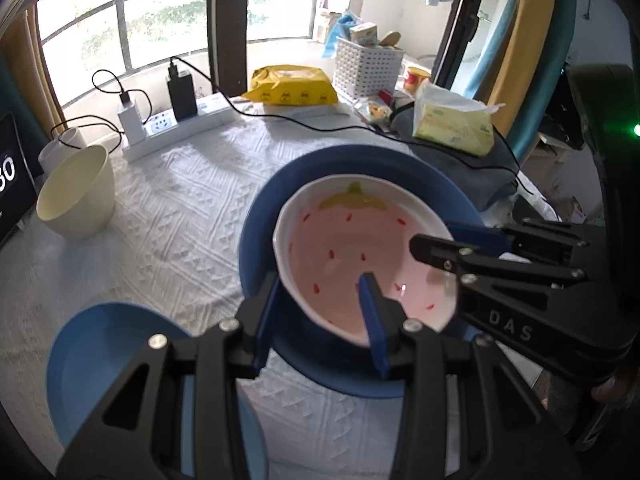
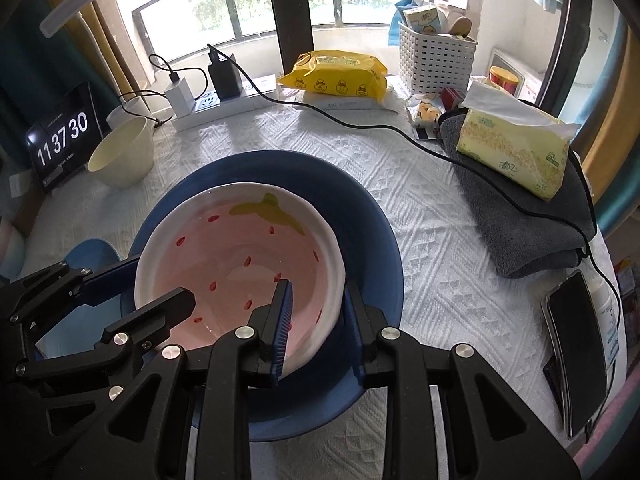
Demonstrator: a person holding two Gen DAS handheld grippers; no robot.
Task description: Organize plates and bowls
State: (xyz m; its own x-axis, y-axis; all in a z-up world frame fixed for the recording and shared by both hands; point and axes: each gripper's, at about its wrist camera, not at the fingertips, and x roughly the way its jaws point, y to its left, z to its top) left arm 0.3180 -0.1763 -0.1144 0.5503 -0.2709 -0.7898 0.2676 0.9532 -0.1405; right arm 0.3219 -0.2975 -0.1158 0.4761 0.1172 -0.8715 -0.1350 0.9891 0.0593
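Note:
A white bowl with a pink strawberry pattern [image 1: 340,232] [image 2: 240,240] sits inside a large dark blue plate [image 1: 360,164] [image 2: 360,216] on the white cloth. My left gripper [image 1: 320,278] [image 2: 160,280] straddles the bowl's left rim, one finger inside and one outside, shut on the wall. On the opposite rim my right gripper [image 2: 318,284] [image 1: 438,236] stands the same way, shut on the bowl. A smaller light blue bowl [image 1: 100,352] [image 2: 88,252] lies just left of the plate. Further left a cream bowl [image 1: 76,192] [image 2: 120,152] stands upright.
At the back lie a power strip with chargers [image 2: 216,96], a black cable [image 2: 360,124], a yellow wipes pack [image 2: 336,76] and a white basket [image 2: 436,60]. A tissue pack [image 2: 512,148] rests on a grey towel [image 2: 520,224]. A phone [image 2: 576,344] lies at the right edge, a clock display [image 2: 60,136] far left.

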